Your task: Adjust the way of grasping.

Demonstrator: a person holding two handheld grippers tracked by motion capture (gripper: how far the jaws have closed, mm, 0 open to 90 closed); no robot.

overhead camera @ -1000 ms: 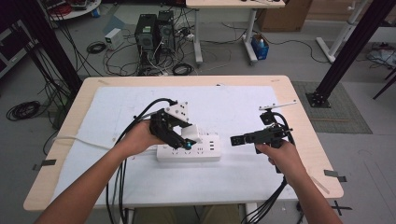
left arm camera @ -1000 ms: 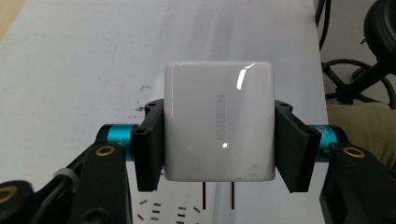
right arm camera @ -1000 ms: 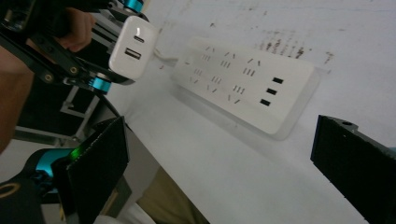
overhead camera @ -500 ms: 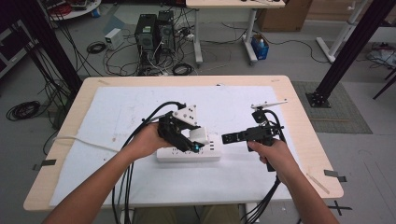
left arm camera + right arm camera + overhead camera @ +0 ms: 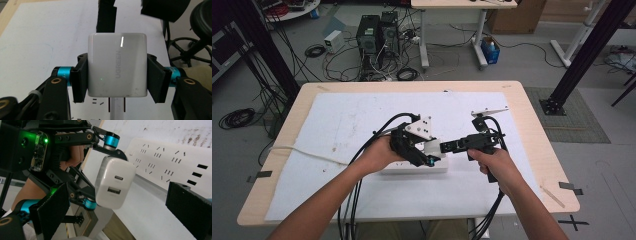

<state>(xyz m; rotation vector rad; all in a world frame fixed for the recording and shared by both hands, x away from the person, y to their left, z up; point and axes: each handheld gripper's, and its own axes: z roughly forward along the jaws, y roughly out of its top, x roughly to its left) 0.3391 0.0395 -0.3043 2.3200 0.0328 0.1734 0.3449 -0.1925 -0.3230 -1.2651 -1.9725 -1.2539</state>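
Note:
A white UGREEN charger [image 5: 117, 65] is clamped by its sides in my left gripper [image 5: 117, 77], which is shut on it. Its two prongs point down, just above a white power strip [image 5: 412, 169] on the table. In the high view the left gripper [image 5: 427, 152] holds the charger [image 5: 432, 146] over the strip's right end. My right gripper [image 5: 446, 147] comes in from the right, open, its jaw tips close to the charger. In the right gripper view the charger [image 5: 113, 186] shows its two ports between my wide-apart jaws, with the strip [image 5: 170, 162] behind it.
A white sheet [image 5: 337, 125] covers most of the wooden table [image 5: 287, 110]. The strip's white cord [image 5: 302, 151] runs off to the left. Black cables [image 5: 354, 200] trail from both grippers toward the front edge. Computers and cables lie on the floor beyond the table.
My right gripper has moved left, up to the charger. My left gripper has shifted a little to the right with the charger, so the two now meet over the strip.

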